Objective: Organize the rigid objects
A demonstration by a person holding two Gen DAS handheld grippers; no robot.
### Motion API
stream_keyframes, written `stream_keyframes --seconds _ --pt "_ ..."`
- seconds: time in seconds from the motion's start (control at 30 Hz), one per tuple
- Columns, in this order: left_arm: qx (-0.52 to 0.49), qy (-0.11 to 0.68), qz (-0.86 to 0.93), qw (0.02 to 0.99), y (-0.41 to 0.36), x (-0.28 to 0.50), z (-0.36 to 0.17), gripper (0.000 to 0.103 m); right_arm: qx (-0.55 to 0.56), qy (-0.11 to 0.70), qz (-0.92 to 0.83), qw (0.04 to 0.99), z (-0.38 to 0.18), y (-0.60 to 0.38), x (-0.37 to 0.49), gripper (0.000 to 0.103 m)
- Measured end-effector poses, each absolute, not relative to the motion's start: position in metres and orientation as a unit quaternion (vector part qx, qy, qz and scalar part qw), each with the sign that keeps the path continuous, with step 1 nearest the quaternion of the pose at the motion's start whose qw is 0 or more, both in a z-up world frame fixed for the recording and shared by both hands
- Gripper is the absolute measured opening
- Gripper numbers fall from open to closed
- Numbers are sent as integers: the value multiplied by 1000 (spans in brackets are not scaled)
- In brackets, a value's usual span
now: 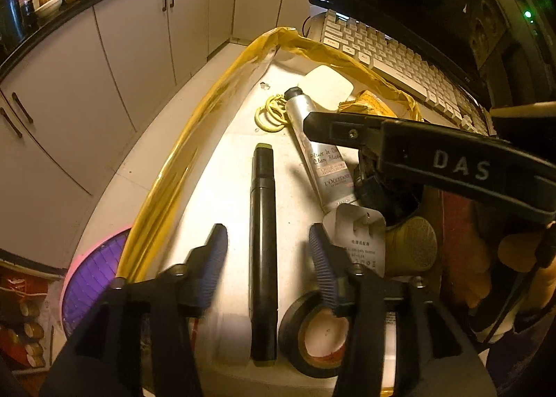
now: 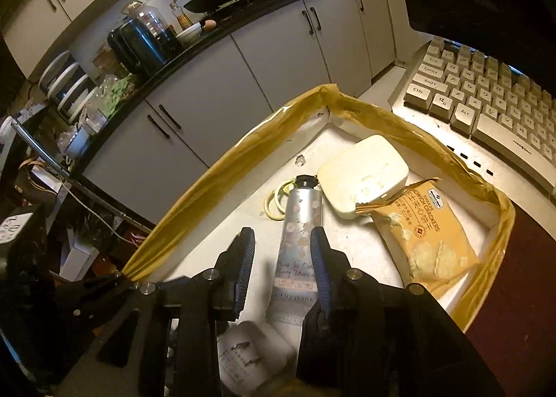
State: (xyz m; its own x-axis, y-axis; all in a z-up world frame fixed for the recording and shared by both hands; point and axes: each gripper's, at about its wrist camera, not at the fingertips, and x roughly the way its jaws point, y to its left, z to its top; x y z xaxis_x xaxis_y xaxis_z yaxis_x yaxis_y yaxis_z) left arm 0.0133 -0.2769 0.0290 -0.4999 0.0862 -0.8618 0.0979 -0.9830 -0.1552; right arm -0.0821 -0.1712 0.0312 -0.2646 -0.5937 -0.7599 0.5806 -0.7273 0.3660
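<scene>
In the left wrist view, a shallow white tray (image 1: pixel 222 188) edged with yellow tape holds the clutter. The left gripper (image 1: pixel 267 258) hangs over it with its blue-padded fingers (image 1: pixel 215 258) parted — a black marker pen (image 1: pixel 263 251) lies lengthwise in the gap, neither pad touching it. Just right of the pen's near end sits a roll of black electrical tape (image 1: pixel 312 338), partly under the right-hand finger, and above it a white plug adapter (image 1: pixel 361 237). Farther back lie yellow rubber bands (image 1: pixel 269 113) and, beside them, a silver hand-cream tube (image 1: pixel 319 160), cap pointing away. In the right wrist view the right gripper (image 2: pixel 279 265) stands over that hand-cream tube (image 2: pixel 300 223); its jaws are slightly apart, the tube's lower half between them, the right pad close against its edge and the left pad clear of it — no firm grip shows. Right of the tube lie a cream-coloured case (image 2: pixel 363 174) and a torn cracker packet (image 2: pixel 424 233), with a beige keyboard (image 2: pixel 486 101) beyond the tray.
</scene>
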Motion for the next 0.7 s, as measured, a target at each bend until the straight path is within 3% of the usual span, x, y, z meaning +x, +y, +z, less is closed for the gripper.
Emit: stream_keyframes --seconds 0.17,0.23,0.37,0.43,0.47,0.53,0.63,0.7 --pt "499 89 -862 10 -276 18 31 48 474 -12 -799 370 37 -165 -75 31" --pt "498 90 -862 11 -276 20 32 48 470 -12 -803 366 40 -161 -72 39" --pt "495 87 -864 15 -275 25 34 48 466 -5 -810 357 47 -153 -65 43" --pt "495 86 -865 16 -272 27 35 48 461 -1 -813 356 52 -150 -61 50" --pt "495 84 -865 18 -271 28 36 51 458 1 -815 355 54 -149 -58 54" --pt "493 79 -866 27 -269 31 38 66 452 4 -821 349 59 -145 -52 67" --pt "484 85 -871 23 -266 39 43 84 445 5 -825 347 64 -134 -43 73" --pt "480 84 -873 24 -263 45 47 84 442 4 -828 345 67 -129 -38 78"
